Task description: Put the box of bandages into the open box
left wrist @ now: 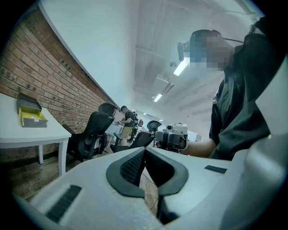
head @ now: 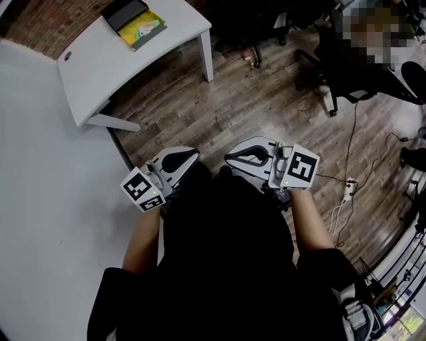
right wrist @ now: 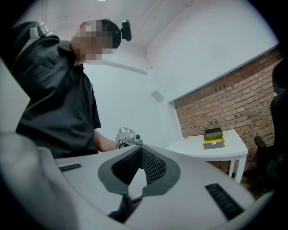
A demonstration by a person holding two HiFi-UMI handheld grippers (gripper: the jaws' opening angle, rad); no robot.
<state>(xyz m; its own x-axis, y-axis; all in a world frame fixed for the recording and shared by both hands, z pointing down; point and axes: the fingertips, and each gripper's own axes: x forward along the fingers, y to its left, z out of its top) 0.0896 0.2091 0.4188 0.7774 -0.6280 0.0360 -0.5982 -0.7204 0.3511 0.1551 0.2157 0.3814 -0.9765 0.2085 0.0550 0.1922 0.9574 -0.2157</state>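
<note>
Both my left gripper (head: 193, 154) and right gripper (head: 229, 157) have fingers together, empty; reaching the counter (head: 86, 73) far aside of them unopened could shove the yellow box (head: 148, 28).

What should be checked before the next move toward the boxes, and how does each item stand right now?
1. Left gripper empty, jaws together: ok.
2. Right gripper empty, jaws together: ok.
3. Targets in sight: a dark box and a yellow box lie side by side on the white table: ok.
4. Grippers close to the table: not ok; both are held near the person's body, away from it.
5. Jaws opened for a grasp: not ok.
6. Which box is open, and whether it has room: cannot tell from this far.
</note>
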